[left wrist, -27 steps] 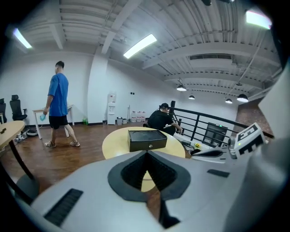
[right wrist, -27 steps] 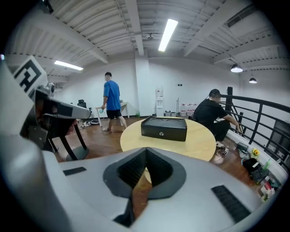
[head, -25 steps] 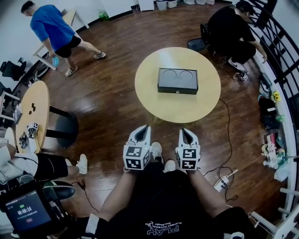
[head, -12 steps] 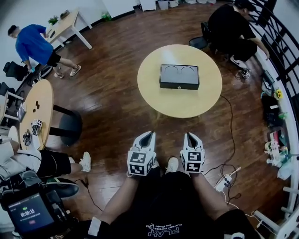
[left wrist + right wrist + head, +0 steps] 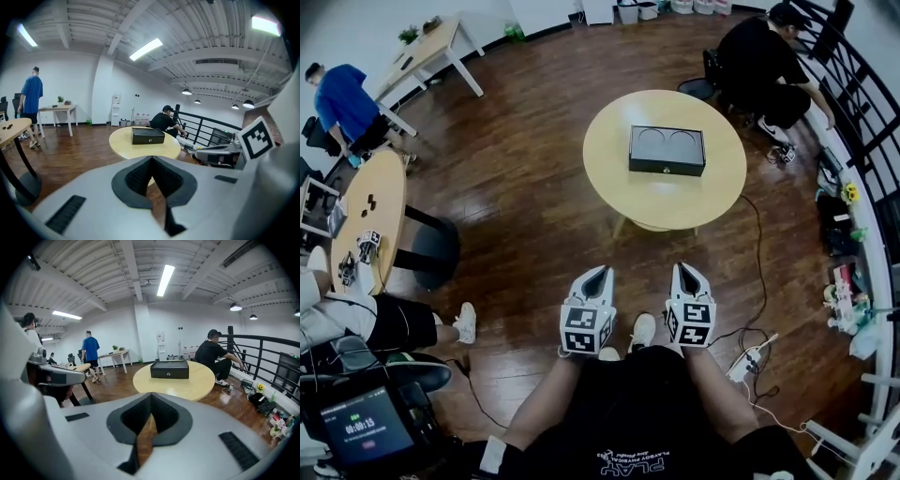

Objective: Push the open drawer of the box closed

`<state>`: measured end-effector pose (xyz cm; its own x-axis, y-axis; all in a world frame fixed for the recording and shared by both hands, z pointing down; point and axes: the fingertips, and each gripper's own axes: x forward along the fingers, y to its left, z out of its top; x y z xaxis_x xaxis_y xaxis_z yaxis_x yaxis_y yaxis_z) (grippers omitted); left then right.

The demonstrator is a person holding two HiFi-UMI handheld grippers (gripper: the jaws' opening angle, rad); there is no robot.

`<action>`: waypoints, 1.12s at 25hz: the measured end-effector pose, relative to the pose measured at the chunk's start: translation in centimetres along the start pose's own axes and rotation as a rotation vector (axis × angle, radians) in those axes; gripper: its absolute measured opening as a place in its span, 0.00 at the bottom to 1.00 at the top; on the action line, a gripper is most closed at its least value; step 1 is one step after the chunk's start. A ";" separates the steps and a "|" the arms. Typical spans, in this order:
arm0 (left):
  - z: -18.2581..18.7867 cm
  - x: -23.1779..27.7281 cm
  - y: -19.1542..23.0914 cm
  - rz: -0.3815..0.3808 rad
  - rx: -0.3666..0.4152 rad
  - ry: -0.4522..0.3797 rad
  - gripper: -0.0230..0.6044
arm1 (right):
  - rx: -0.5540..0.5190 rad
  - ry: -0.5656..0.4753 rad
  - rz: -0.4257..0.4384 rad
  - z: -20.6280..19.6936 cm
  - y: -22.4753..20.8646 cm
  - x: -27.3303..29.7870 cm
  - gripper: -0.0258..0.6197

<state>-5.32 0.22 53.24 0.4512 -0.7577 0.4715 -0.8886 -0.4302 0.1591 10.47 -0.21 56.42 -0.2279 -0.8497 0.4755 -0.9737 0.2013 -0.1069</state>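
Observation:
A black box (image 5: 667,150) with two round recesses in its lid sits on a round light-wood table (image 5: 666,202), well ahead of me. Its front with a small knob faces me, and the drawer looks flush with the box from here. The left gripper (image 5: 598,270) and right gripper (image 5: 682,266) hang side by side over the floor, short of the table, both shut and empty. In the left gripper view the box (image 5: 148,136) is far beyond the closed jaws (image 5: 151,159). The right gripper view shows the box (image 5: 169,369) likewise beyond its tips (image 5: 151,394).
A person in black (image 5: 764,56) crouches behind the table by a black railing (image 5: 862,103). A second round table (image 5: 370,202) stands at left, with a person in blue (image 5: 337,98) beyond it. A power strip and cables (image 5: 745,361) lie on the wooden floor at right.
The person in blue has walked off toward the left. Both grippers sit slightly lower and further right in the head view, and the table has shifted a little to the right. The jaws stay shut.

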 end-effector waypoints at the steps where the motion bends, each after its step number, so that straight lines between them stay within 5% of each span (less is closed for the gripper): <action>1: -0.2 -0.5 0.0 -0.005 -0.004 -0.003 0.03 | -0.008 0.000 -0.002 -0.1 0.5 -0.6 0.05; 16: -3.1 -9.2 -2.6 -0.143 0.058 -0.039 0.03 | 0.009 -0.001 -0.071 -4.4 5.4 -9.5 0.05; 28: -6.1 -14.4 -5.4 -0.175 0.065 -0.028 0.03 | -0.027 -0.041 -0.074 -5.7 8.5 -16.5 0.05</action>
<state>-7.48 16.44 50.87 0.6010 -0.6816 0.4174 -0.7898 -0.5864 0.1797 5.94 18.30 52.61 -0.1554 -0.8821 0.4448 -0.9876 0.1495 -0.0484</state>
